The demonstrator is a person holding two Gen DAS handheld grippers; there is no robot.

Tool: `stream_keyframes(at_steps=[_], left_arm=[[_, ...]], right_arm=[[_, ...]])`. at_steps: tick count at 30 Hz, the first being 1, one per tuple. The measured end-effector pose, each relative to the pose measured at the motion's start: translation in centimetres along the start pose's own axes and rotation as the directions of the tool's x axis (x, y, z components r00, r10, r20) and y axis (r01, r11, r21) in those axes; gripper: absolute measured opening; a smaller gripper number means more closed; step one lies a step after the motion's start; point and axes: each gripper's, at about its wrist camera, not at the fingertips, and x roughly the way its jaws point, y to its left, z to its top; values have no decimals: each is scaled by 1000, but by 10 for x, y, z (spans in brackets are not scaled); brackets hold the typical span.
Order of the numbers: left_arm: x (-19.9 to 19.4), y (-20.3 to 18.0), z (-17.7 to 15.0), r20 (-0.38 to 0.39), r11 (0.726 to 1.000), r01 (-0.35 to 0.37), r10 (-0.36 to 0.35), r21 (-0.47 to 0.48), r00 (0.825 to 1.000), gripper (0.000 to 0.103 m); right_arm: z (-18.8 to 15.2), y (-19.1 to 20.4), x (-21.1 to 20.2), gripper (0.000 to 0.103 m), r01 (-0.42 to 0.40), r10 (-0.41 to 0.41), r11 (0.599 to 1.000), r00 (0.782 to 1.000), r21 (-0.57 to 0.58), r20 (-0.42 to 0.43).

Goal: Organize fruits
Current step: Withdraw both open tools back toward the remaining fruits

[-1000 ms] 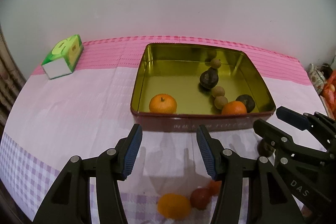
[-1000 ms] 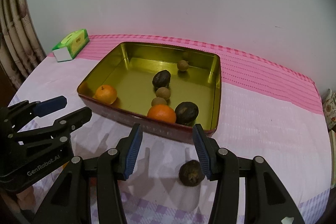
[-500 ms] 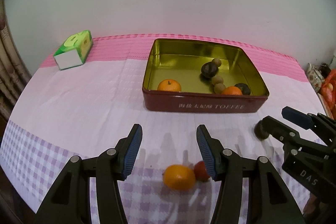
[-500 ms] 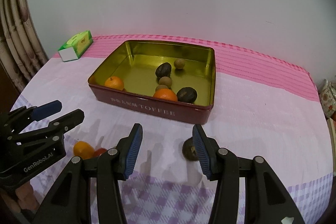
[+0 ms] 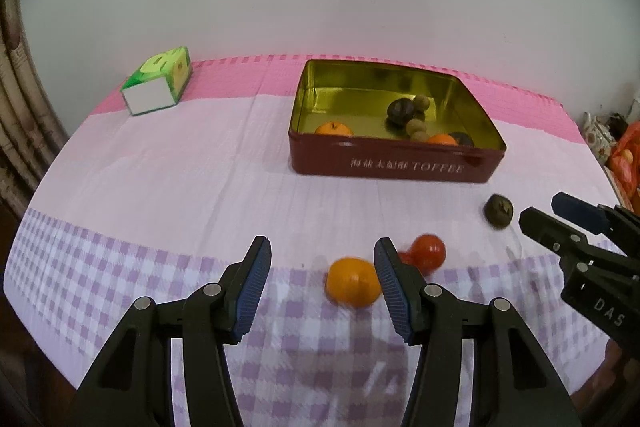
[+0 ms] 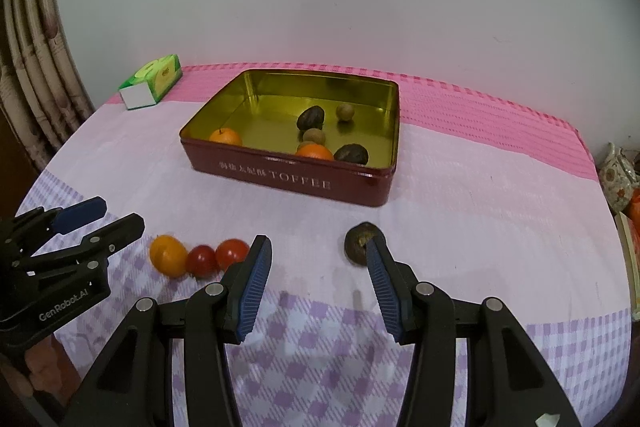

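Before both released claws (image 5: 320, 283) (image 6: 316, 283), red toffee tin (image 6: 288, 177), long axis left-right across tablecloth.

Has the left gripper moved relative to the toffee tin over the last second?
Yes. The left gripper has pulled back from the toffee tin; the tin now looks smaller and farther, and its open tongs now frame the loose orange on the tablecloth.

We look forward and slightly down from both wrists, set back; both views share the toffee tin (image 5: 396, 163) (image 6: 288, 179) on the tabletop (image 5: 180, 187) (image 6: 480, 195).
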Motion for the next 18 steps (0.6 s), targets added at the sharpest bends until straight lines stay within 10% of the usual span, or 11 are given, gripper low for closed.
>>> stream_keyframes(at_steps=[18], left_arm=[[-5, -4, -50, -64, 1000, 10, -10, 7, 998, 55]], right_arm=[[-41, -2, -5, 48, 0, 2, 999, 998, 32, -58]])
